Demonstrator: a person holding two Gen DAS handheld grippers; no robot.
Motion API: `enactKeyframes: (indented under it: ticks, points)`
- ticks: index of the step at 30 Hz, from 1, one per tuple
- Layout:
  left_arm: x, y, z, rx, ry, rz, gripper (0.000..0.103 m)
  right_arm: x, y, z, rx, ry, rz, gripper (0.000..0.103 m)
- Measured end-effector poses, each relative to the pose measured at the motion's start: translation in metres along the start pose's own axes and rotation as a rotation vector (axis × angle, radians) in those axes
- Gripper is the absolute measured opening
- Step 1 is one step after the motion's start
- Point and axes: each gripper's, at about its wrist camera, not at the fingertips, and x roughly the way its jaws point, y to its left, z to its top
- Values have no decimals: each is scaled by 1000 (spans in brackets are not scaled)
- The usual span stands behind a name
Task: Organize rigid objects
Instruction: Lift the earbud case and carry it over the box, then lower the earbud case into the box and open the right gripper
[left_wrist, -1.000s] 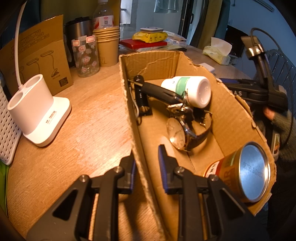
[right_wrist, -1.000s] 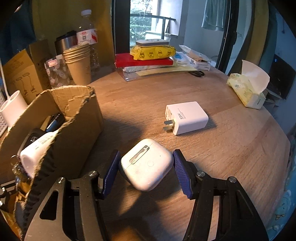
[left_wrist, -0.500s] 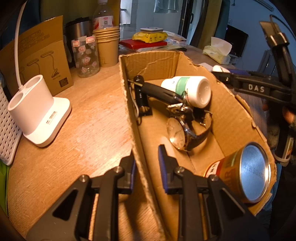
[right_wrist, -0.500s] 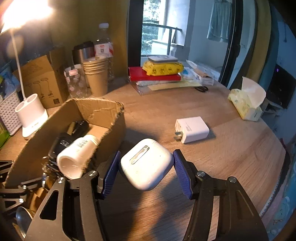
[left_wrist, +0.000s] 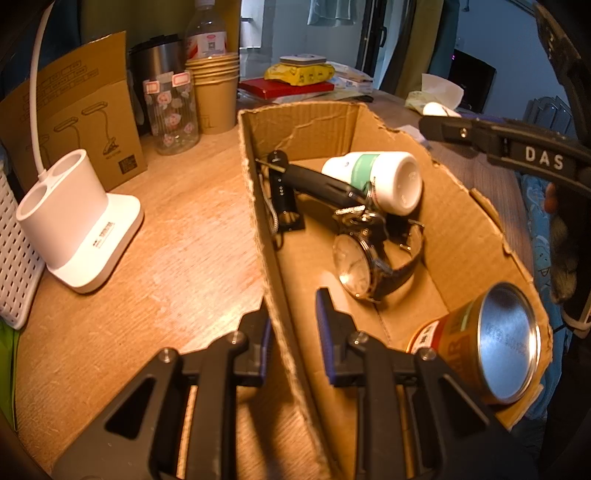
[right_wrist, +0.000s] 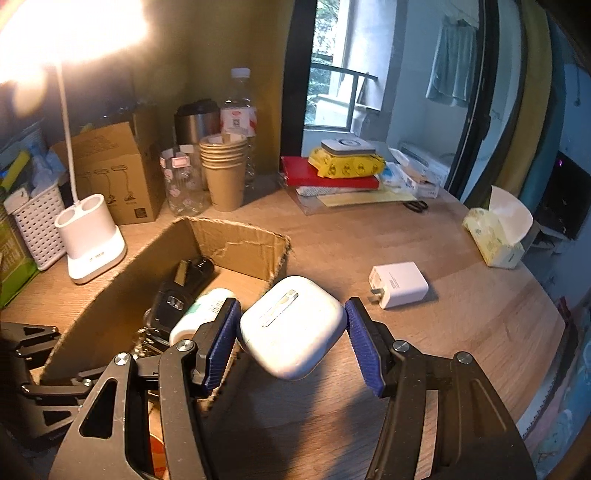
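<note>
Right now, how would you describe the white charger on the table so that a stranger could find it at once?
Start at the open cardboard box on the round wooden table. To the right of the box, on bare wood before the tissue pack, lies the charger. It is a flat white block with metal plug prongs at one end; unlike the rounded white case, it is square-edged and nothing holds it.

Lamp glare is washing out the lamp head (right_wrist: 55, 33) in the right wrist view. The cardboard box wall (right_wrist: 110, 295) is hiding most of the white bottle (right_wrist: 199, 314). The frame's edge is cutting off the white basket (left_wrist: 11, 254).
</note>
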Motion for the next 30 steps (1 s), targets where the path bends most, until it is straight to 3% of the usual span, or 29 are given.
enactKeyframes:
  ticks: [15, 30]
  points:
    - [0, 0, 0, 1, 0, -1, 23, 3, 38, 16, -87, -45, 91, 61]
    - [-1, 0, 0, 2, 0, -1, 23, 43, 51, 11, -136, 35, 116, 61]
